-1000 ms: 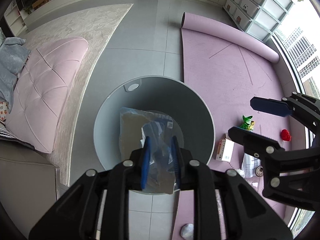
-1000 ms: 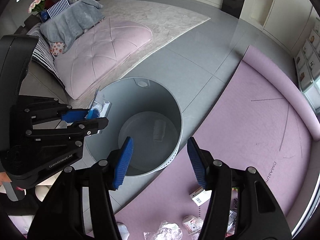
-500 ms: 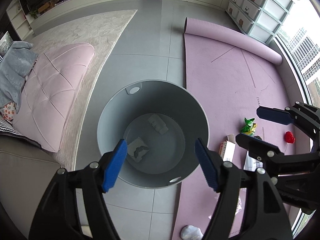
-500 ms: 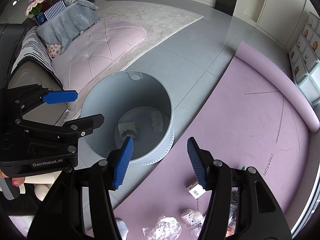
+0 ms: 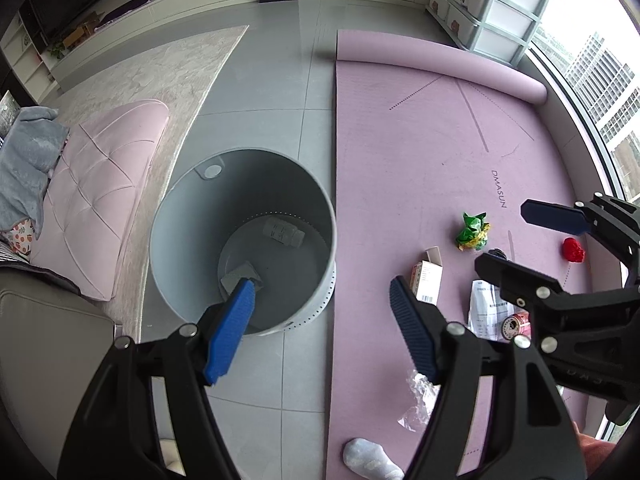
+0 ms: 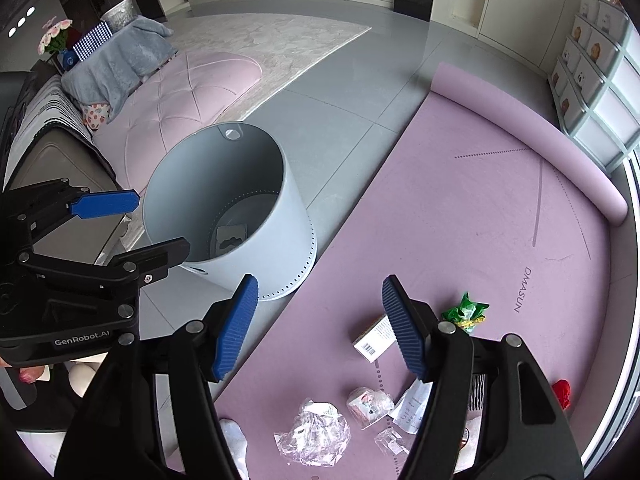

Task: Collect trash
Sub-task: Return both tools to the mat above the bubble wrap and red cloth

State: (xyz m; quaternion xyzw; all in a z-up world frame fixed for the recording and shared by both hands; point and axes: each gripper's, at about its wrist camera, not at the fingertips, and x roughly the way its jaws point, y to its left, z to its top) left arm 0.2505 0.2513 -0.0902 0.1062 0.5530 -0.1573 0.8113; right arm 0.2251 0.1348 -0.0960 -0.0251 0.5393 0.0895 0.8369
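Left tool point(image 5: 320, 320) wide, empty. Right tool point(image 6: 316, 324) jaws opening, nothing between.

Crumpled clear plastic wrap point(image 6: 314, 438) nearest on purple mat point(image 6: 460, 220); white barcode carton point(image 6: 374, 340) and green foil wrapper point(image 6: 464, 312) beyond.

Next pick, by my judgement: descend straight over 1 piece, pinch bulk, not edge.

Round grey bin point(image 5: 248, 184) beside mat, 2 pieces inside.

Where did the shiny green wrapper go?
The green wrapper lies on the purple mat, right of the grey bin in both views, between the small white box and the red scrap.
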